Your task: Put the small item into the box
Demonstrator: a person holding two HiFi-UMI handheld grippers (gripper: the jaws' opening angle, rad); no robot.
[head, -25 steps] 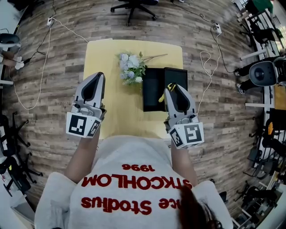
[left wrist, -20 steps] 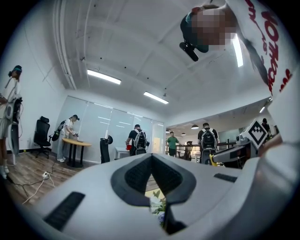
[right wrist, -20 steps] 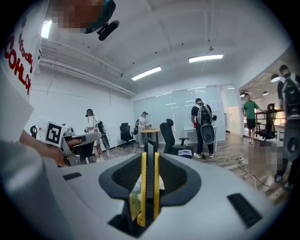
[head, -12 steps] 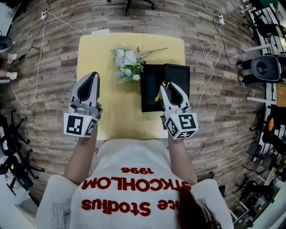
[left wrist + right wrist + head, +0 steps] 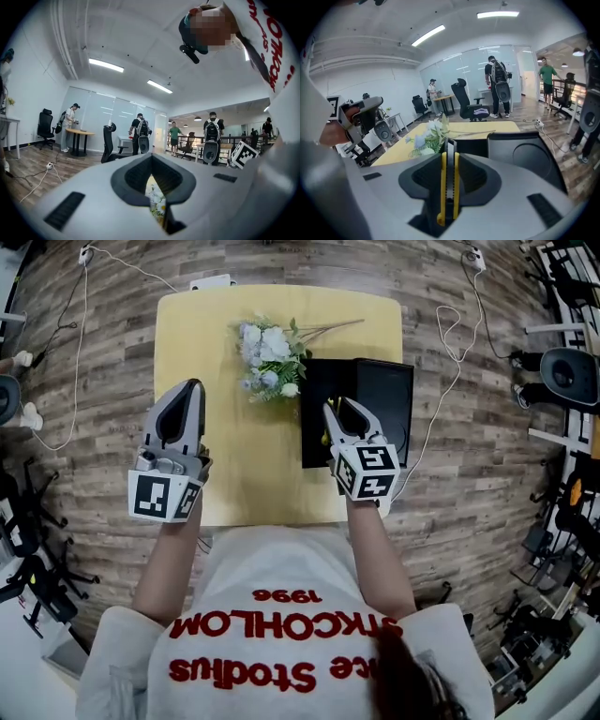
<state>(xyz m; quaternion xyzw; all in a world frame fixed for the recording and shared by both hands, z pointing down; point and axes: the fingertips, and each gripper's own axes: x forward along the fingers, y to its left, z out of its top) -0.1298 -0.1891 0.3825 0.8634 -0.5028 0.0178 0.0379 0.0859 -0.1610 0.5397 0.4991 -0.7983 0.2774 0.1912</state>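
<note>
— See the right gripper (image 5: pixel 335 411)? A second ago it rode higher and back from the box (image 5: pixel 317 390). Now it has sunk and tipped nose-down, and its tips are over the box's near edge, above the left half.

— Has it got the small item (image 5: pixel 449 185)?

— Yes, the yellow-and-black piece is pinched flat between the two jaws and stands on edge. So the thing is above the box but not in it yet. I can't tell from here whether it touches the rim.

— And the left gripper (image 5: pixel 194 383)?

— It's well off to the left of the box, over the bare part of the table (image 5: pixel 244 474). It has come down a little, nothing more. Its jaws are pressed nearly together with nothing between them, so I'd say it plays no part in this step.

— What's beyond the box?

— A bunch of pale flowers (image 5: pixel 267 357) lies just past its far left corner, clear of the opening.

— So the carrying is done?

— I reckon so. What remains is lowering the item a bit further into the tray and letting the jaws part.
</note>
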